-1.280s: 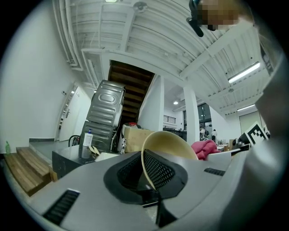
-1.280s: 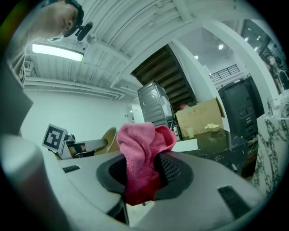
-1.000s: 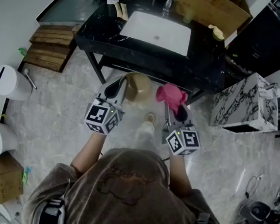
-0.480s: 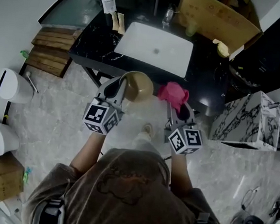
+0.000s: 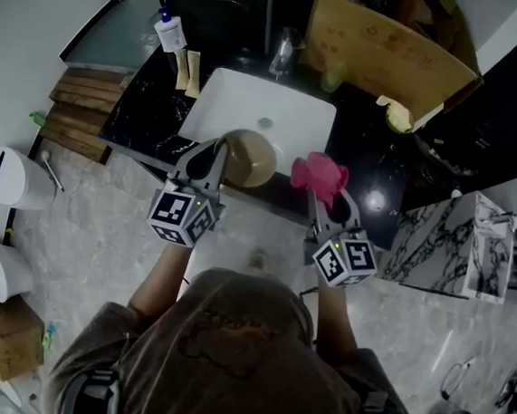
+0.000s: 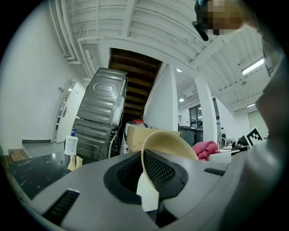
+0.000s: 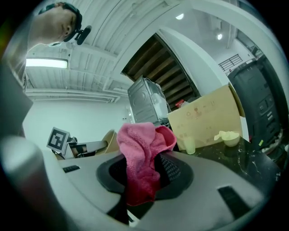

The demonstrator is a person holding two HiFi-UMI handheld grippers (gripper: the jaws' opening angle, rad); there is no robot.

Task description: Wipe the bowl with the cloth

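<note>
Bowl point(image 5: 249, 158) and cloth point(image 5: 318, 175) held apart at frame centre, over the near edge of the sink point(image 5: 250, 110).
The bowl is tan, smooth and round, its rim clenched in the left tool point(image 5: 210, 159). The cloth, pink, nubby and crumpled, is clamped in the right tool point(image 5: 324, 203), just right of the bowl and not touching it. Wiping likely requires closing this sideways gap. A black marbled counter point(image 5: 145, 113) surrounds the white sink.

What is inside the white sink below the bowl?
Only the drain shows in the white sink. The bowl, gripped by the left gripper, covers the sink's front part, so anything there is hidden.
</note>
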